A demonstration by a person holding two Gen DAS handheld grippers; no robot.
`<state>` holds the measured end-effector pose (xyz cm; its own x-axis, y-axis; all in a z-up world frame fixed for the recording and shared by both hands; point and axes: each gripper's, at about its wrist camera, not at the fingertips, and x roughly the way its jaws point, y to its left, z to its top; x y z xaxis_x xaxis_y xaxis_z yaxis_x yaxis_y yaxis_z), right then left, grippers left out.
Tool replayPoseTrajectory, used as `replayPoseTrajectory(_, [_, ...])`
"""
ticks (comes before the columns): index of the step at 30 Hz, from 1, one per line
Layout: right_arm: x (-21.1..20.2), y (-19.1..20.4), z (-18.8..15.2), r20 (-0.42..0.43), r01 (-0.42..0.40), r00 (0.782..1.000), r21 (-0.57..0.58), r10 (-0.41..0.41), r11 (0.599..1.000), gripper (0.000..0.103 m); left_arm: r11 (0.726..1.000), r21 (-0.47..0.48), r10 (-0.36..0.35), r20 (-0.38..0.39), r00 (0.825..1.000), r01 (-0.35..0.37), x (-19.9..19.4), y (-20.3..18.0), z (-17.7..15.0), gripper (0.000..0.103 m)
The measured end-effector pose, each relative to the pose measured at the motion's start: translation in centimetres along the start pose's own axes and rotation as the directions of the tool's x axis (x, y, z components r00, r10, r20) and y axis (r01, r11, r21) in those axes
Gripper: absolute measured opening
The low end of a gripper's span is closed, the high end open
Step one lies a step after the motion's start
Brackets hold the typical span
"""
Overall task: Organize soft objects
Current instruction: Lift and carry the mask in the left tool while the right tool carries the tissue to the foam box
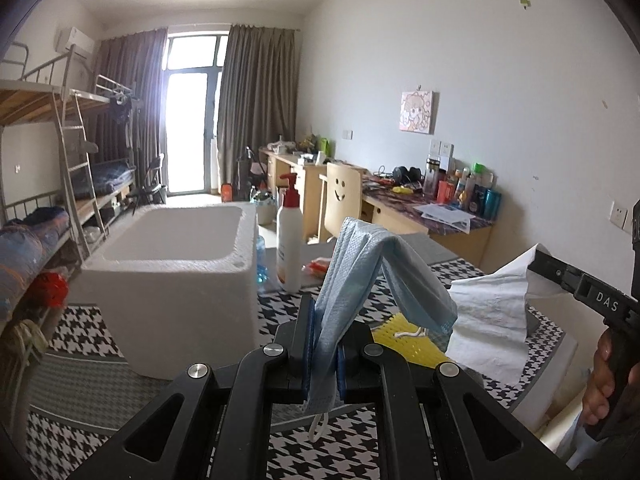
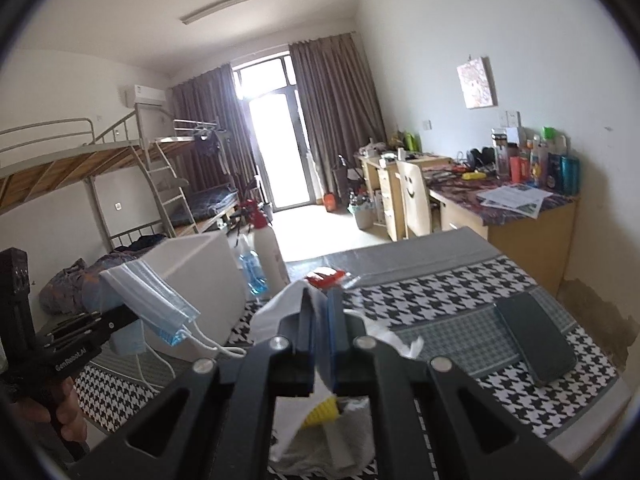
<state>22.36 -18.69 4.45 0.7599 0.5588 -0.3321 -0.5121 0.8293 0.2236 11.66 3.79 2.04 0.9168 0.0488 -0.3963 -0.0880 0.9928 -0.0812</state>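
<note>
My left gripper (image 1: 323,336) is shut on a light blue face mask (image 1: 368,276) and holds it above the houndstooth table. The mask droops over to the right; its ear loop hangs below. It also shows in the right wrist view (image 2: 152,296), held in front of the foam box. My right gripper (image 2: 320,320) is shut on a white tissue (image 2: 280,304), which also shows in the left wrist view (image 1: 492,312). A yellow ridged soft object (image 1: 404,340) lies on the table under both. A white foam box (image 1: 176,276) stands open at the left.
A white pump bottle (image 1: 289,236) with a red top and a blue water bottle (image 2: 252,268) stand behind the box. A red packet (image 2: 326,276) lies mid-table. A dark phone (image 2: 536,344) lies at the right. Bunk beds stand left, desks right.
</note>
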Motion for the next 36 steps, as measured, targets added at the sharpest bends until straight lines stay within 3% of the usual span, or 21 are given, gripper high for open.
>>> replayPoseTrajectory(36, [2.6, 6.0, 4.7, 0.026, -0.092, 0.995, -0.090, 0.094, 0.992, 0.007, 0.993, 0.017, 0.119, 0.069, 0.991, -0.120, -1.0, 2.8, 6.3, 0.010])
